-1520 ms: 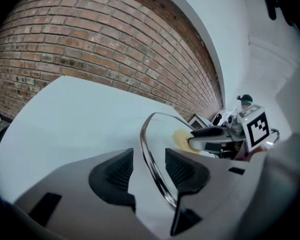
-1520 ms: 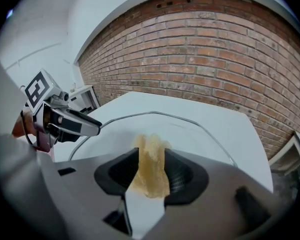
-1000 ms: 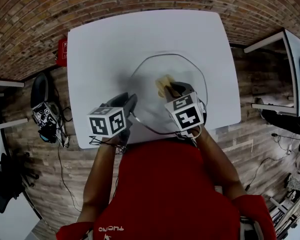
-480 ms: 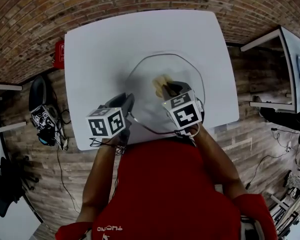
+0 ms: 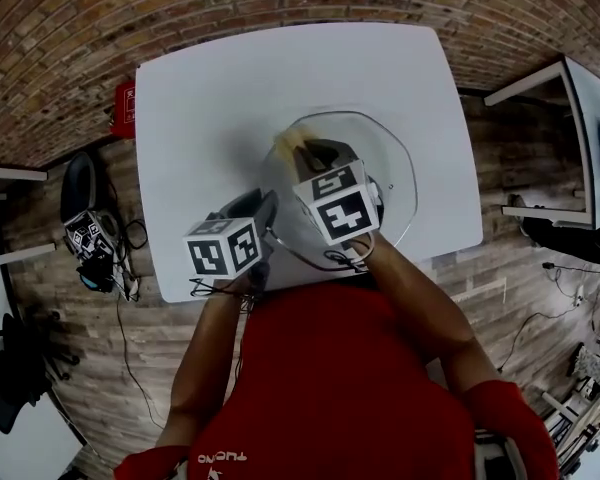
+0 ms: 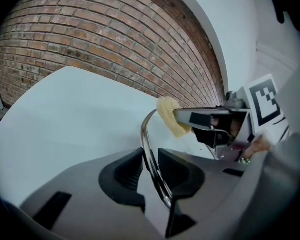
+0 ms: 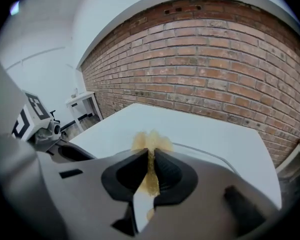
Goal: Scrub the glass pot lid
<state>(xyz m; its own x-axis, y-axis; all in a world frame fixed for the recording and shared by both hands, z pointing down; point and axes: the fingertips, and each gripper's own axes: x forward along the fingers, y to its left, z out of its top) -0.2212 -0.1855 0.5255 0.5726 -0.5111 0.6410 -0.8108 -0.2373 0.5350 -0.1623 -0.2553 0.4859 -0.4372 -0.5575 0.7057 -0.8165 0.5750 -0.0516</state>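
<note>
**A:** How are the fingers of the left gripper [image 6: 150, 165] set?

**B:** Clamped on the metal rim of the lid [image 6: 146, 129], having just closed in. The rim runs straight between them. The gripper tilts down at the lid's near left side, with the forearm coming out from the body.

**A:** And the right gripper [image 7: 151, 160]?

**B:** Its fingers [image 7: 127, 171] have just tightened too. They pinch a yellow sponge [image 7: 151, 140] that sticks out past the tips. That arm reaches across the glass, tilted down, with the sponge at the far left part of the lid.

**A:** Where does the lid lie?

**B:** On the white surface [image 5: 220, 98], toward its near right. The lid's near rim comes close to the surface's near edge.

**A:** Room to move?

**B:** Bare surface lies beyond the lid and to its left, with less on the right.
</note>
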